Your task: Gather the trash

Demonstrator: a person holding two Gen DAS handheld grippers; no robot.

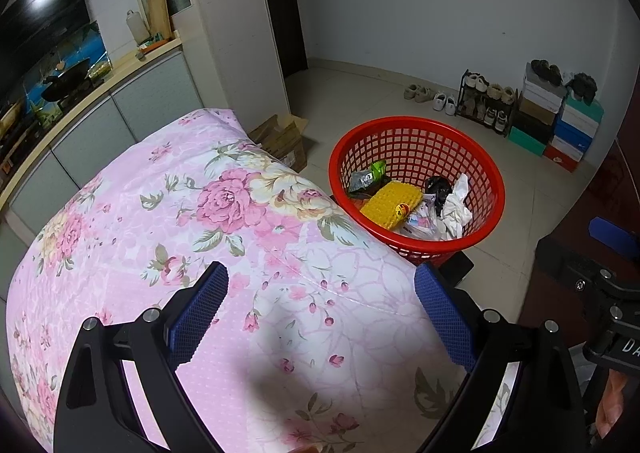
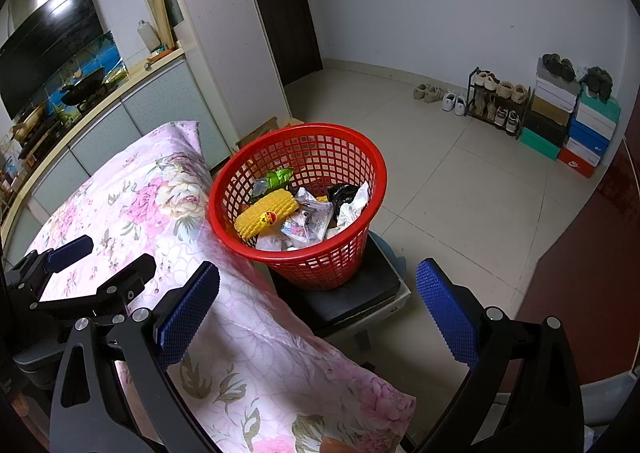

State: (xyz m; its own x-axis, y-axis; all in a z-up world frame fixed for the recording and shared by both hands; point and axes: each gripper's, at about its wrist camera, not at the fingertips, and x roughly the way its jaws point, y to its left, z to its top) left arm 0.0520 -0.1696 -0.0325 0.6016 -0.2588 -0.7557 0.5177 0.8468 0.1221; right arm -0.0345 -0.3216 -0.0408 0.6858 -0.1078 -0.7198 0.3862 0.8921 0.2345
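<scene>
Both the left gripper (image 1: 320,309) and the right gripper (image 2: 318,307) are spread, empty; ahead, the red plastic mesh basket (image 2: 340,257) holds a yellow corn-cob package (image 2: 266,213) and crumpled white paper (image 1: 456,209).

place: lived-in home, kitchen opening onto a tiled room | cooking: wok (image 2: 86,83) on a stove along the counter (image 2: 120,91), range hood (image 2: 48,37) above | living: floral pink cloth (image 1: 208,237) over a table | entry: shoe rack (image 2: 498,105), stacked shoeboxes (image 2: 572,121) against the white wall | waste: red basket (image 2: 316,269) of trash
</scene>
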